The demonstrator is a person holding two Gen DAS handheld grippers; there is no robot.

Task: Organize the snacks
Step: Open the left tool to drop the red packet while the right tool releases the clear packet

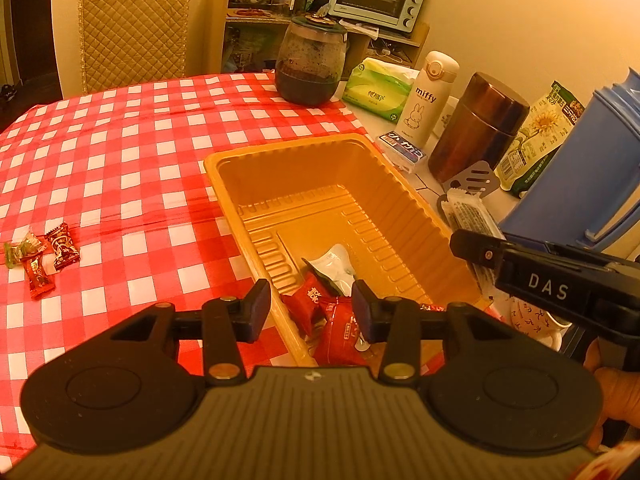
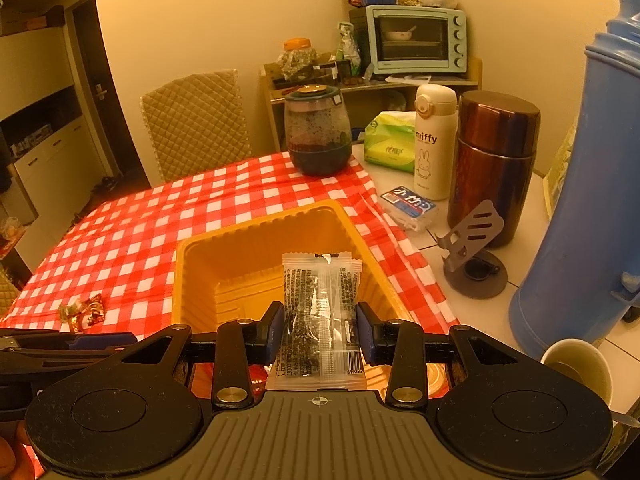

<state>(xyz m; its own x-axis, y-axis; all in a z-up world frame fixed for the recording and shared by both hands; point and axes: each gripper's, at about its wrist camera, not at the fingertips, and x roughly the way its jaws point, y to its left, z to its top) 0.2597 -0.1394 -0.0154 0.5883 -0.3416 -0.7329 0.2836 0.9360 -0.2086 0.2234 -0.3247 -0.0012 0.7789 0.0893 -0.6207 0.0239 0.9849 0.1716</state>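
Observation:
An orange plastic tray (image 1: pixel 384 216) (image 2: pixel 200 276) stands on the red checked tablecloth. Red snack packets (image 1: pixel 338 328) and a white packet (image 1: pixel 334 266) lie in its near end. My left gripper (image 1: pixel 310 310) is open and empty, hovering over the tray's near left rim. My right gripper (image 2: pixel 320 334) is shut on a clear packet of dark snack (image 2: pixel 320 312) and holds it above the tray's near edge. That packet also shows in the left wrist view (image 1: pixel 470 216). Several wrapped candies (image 1: pixel 42 256) (image 2: pixel 82 312) lie on the cloth to the left.
To the right of the tray stand a glass jar (image 2: pixel 318 132), a tissue pack (image 2: pixel 390 142), a white miffy bottle (image 2: pixel 434 142), a brown flask (image 2: pixel 494 164), a grey phone stand (image 2: pixel 472 256), a blue thermos (image 2: pixel 584 216) and a paper cup (image 2: pixel 578 366).

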